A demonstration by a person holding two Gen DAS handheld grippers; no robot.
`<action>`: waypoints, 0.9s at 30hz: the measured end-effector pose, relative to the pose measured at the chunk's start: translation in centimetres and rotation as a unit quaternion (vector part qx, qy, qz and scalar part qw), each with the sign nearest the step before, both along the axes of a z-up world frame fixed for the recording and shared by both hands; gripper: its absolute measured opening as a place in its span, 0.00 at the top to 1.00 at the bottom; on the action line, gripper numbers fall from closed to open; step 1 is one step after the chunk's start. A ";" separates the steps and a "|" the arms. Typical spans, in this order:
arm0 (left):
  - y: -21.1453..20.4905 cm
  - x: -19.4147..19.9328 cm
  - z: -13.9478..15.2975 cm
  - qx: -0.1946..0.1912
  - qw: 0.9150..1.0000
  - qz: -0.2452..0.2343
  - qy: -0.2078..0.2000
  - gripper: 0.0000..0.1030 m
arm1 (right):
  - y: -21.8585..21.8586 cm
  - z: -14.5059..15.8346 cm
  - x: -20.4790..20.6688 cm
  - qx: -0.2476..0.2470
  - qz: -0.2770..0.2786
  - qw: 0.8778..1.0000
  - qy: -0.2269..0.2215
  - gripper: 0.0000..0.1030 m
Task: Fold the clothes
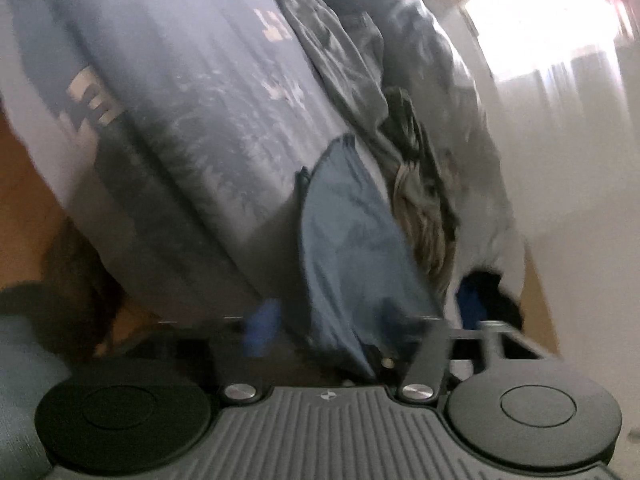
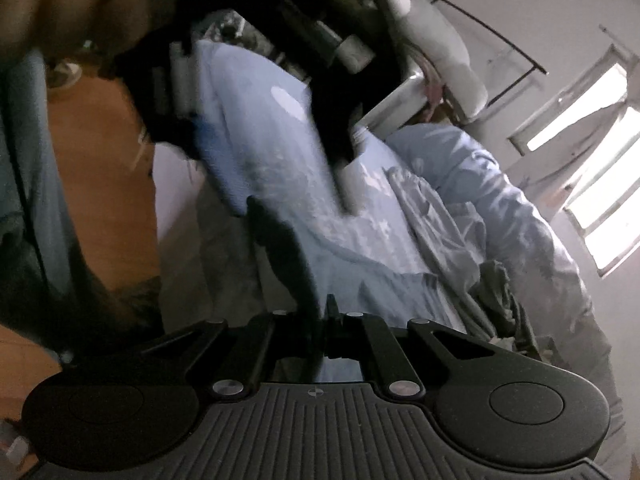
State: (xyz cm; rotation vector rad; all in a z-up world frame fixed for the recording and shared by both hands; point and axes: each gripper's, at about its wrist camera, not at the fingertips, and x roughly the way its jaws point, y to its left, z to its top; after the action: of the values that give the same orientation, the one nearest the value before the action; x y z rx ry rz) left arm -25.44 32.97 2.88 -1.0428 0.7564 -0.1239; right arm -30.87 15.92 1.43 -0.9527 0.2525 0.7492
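On the bed (image 1: pixel 168 168), with its pale blue printed cover, your clothes lie in a loose heap: a blue garment (image 1: pixel 352 248) drapes toward your left gripper (image 1: pixel 360 320), and just beyond it sits a crumpled grey garment (image 1: pixel 340 52) beside a dark, tan-patterned piece (image 1: pixel 420 200). Your left gripper's jaws stand wide apart, one blue finger (image 1: pixel 260 328) on the left and the other (image 1: pixel 472 300) well to the right. The blue garment hangs down between them, and no pad presses on it as far as the blur lets you tell.

In the right wrist view, your right gripper (image 2: pixel 324 320) has its jaws drawn together, the linkage arms folded in toward the middle. A dark strip of cloth (image 2: pixel 288 256) rises from the closed tips, and the gripper appears to pinch it, though the frame is dim and smeared there. Beyond it the bed cover (image 2: pixel 280 152) stretches away, with the grey garment (image 2: pixel 440 216) rumpled to the right and the window (image 2: pixel 592 184) bright at the far edge. Your left gripper's dark body (image 2: pixel 320 60) crosses the top of that view, above the bed. An orange-brown floor (image 2: pixel 100 180) shows at the left.
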 end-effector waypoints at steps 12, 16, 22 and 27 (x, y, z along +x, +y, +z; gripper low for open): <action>-3.0 2.1 -2.0 -0.036 0.996 0.048 0.060 0.28 | -0.7 0.5 0.1 0.011 0.009 0.999 0.033 0.94; -3.3 2.2 -1.9 -0.021 0.997 0.048 0.060 0.60 | -1.0 0.6 0.5 0.018 0.010 0.999 0.044 0.94; -3.6 1.5 -0.8 0.016 0.997 0.045 0.061 0.74 | -1.3 0.5 0.4 0.031 0.003 0.999 0.034 0.95; -4.2 1.4 0.7 0.041 0.996 0.048 0.054 0.88 | -2.0 0.4 0.4 0.051 -0.032 0.998 0.024 0.76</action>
State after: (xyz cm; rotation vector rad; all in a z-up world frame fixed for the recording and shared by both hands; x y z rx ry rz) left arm -24.07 28.73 3.55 -1.0110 0.8010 0.0473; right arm -30.43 13.88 1.80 -0.8265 0.2824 0.7201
